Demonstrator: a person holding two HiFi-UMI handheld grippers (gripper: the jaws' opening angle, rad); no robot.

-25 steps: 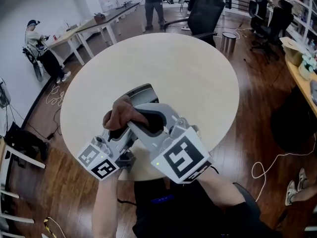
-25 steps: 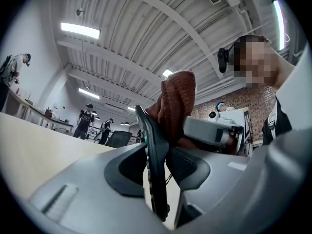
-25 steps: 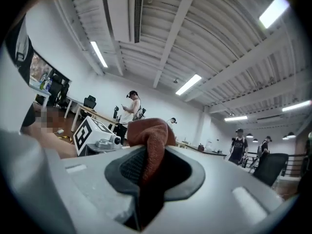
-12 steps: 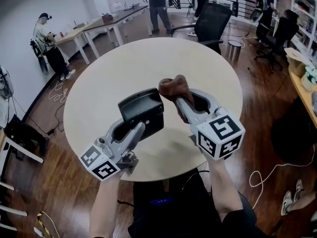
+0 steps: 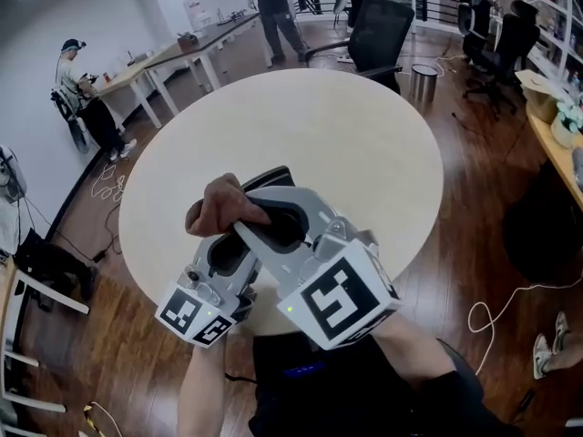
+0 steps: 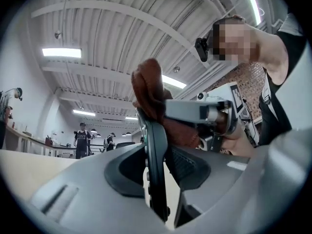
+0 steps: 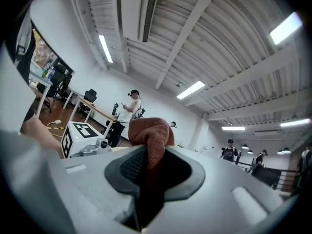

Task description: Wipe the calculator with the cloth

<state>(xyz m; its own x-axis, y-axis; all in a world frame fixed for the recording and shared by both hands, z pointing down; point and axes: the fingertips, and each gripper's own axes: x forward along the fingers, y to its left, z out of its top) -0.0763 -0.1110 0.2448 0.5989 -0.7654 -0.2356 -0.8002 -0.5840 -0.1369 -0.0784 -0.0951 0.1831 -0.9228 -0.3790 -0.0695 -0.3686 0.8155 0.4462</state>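
Brown cloth point(image 5: 221, 209): bunched into a wad at centre-left of the head view, one end nipped tight between the closed-in jaws of the right gripper point(image 7: 146, 177).
Calculator point(image 6: 156, 165): a dark slab seen edge-on, lifted clear of the pale round table point(image 5: 364, 135).
Left gripper point(image 6: 157, 152): jaws partly drawn in, clamping the calculator by its two flat faces.
Contact: in the left gripper view the cloth lies against the calculator's upper part.
Done: both things are in hand and brought together, so the wiping looks to be under way.
Left: how much of the surface has been covered cannot be told. The lower part inside the jaws looks out of the cloth's reach.
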